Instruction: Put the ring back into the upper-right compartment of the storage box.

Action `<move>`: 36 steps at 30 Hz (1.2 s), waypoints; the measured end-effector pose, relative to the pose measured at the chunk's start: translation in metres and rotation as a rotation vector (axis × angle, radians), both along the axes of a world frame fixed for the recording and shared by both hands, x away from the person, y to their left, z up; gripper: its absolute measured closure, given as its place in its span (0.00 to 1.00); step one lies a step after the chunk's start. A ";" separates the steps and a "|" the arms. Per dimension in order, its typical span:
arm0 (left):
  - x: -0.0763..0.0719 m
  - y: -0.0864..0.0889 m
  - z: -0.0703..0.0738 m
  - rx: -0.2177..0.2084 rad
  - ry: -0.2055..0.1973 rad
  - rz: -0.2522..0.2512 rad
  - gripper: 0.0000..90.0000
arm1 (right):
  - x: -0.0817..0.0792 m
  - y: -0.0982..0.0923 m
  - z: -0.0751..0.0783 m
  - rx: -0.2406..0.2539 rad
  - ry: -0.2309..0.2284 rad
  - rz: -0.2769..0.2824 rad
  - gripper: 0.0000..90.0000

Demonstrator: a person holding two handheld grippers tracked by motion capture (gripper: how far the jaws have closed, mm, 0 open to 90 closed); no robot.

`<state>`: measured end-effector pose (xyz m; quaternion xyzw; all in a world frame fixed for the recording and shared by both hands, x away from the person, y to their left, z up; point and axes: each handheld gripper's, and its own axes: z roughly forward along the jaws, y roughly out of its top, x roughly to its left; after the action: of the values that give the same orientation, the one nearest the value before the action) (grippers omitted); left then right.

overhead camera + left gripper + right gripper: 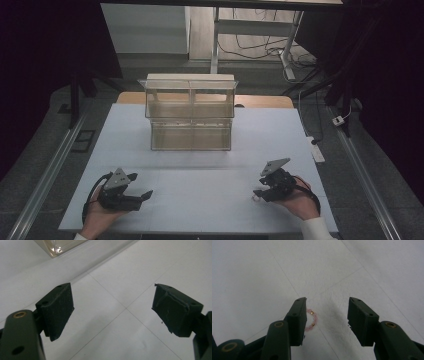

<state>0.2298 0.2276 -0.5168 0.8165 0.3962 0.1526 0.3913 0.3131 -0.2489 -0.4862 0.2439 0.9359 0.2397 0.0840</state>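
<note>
A clear plastic organizer [190, 112] stands on the white tabletop [200, 195], toward its far edge and midway across. It is built in two tiers: the upper tier is split by a central divider into two compartments side by side, and the lower tier sits in front of and below it like a drawer. Through the clear walls no contents can be made out in any compartment; the plastic looks faintly yellowish and bare. Well in front of the organizer and to its left, the left tongs [141, 186] rest low over the tabletop in a person's hand [97, 217], their jaws spread wide with bare surface between them; a corner of the organizer [60, 246] shows at the top of the left gripper view. Well in front of the organizer and to its right, the right tongs [259, 189] are held by the other hand [299, 202], jaws moderately apart and gripping nothing. A small pink beaded bracelet [312, 319] with gold beads lies on the tabletop between those jaws, just beside one of them, partly hidden behind it.
</note>
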 end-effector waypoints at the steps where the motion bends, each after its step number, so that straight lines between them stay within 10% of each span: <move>1: 0.000 -0.001 0.000 0.003 0.006 -0.007 0.18 | 0.000 0.001 -0.001 -0.003 0.001 0.005 0.56; 20: -0.001 -0.001 -0.001 0.006 0.008 -0.006 0.18 | -0.003 0.011 -0.012 -0.095 0.039 0.050 0.83; 36: -0.002 -0.002 -0.001 0.014 0.003 -0.009 0.19 | -0.002 0.010 -0.012 -0.075 0.068 0.074 0.95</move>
<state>0.2282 0.2254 -0.5178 0.8212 0.3922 0.1524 0.3855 0.3108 -0.2390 -0.4982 0.2139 0.9549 0.1992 0.0524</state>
